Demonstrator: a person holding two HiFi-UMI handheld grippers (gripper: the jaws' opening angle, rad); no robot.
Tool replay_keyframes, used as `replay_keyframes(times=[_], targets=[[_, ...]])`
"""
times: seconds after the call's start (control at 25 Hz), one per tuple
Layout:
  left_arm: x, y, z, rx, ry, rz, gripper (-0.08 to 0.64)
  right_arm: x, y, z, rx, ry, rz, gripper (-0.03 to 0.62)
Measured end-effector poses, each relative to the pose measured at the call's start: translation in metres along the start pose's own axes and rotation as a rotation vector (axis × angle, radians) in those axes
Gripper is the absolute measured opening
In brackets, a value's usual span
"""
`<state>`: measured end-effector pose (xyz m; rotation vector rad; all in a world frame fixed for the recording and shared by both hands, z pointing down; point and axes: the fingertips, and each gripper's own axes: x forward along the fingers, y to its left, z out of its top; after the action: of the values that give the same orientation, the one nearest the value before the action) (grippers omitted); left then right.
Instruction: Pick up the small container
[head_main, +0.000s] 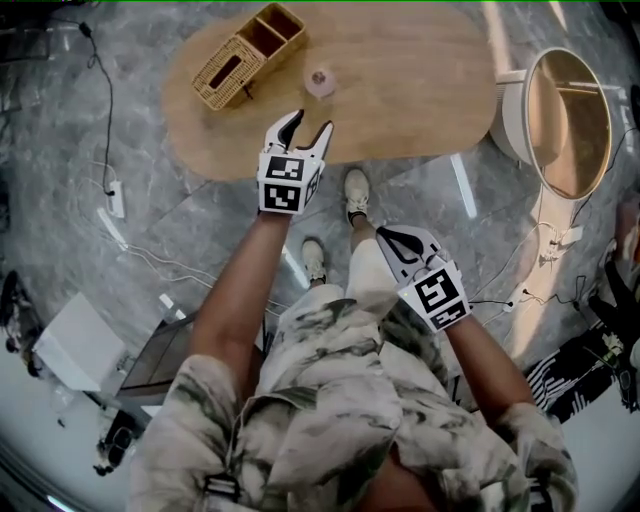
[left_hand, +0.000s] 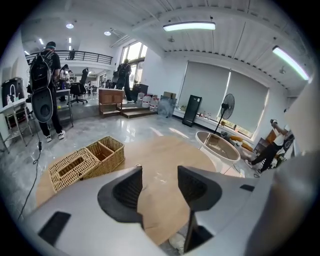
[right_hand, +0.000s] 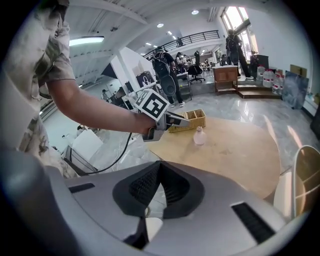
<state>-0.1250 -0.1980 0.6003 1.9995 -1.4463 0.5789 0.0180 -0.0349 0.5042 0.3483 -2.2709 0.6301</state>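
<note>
The small container (head_main: 320, 82), a pale pink translucent bottle, stands upright on the oval wooden table (head_main: 420, 90), just right of a wicker basket (head_main: 247, 55). My left gripper (head_main: 305, 128) hovers over the table's near edge, a short way in front of the container, jaws open and empty. In the left gripper view only bare tabletop (left_hand: 160, 195) shows between the jaws, and the basket (left_hand: 87, 162) lies to the left. My right gripper (head_main: 392, 238) hangs low beside the person's thigh, shut on nothing. The right gripper view shows the container (right_hand: 199, 136) past the left gripper (right_hand: 177, 119).
A round white side table with a glass top (head_main: 565, 120) stands right of the wooden table. Cables and a power strip (head_main: 115, 200) run over the marble floor at left, near a white box (head_main: 75, 345). The person's shoes (head_main: 355, 195) are at the table's edge.
</note>
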Motion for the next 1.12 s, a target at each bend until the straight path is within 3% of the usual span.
replay_keyframes(times=[0.48,1.12], targets=[[0.091,0.038,-0.013,-0.035,0.026,0.079,0.233,0.025,-0.043,-0.018,0.063,0.064,0.032,0.021],[0.156,0.072,-0.036,-0.052,0.034,0.191,0.232,0.045,-0.082,-0.045,0.128,0.125,0.045,0.021]])
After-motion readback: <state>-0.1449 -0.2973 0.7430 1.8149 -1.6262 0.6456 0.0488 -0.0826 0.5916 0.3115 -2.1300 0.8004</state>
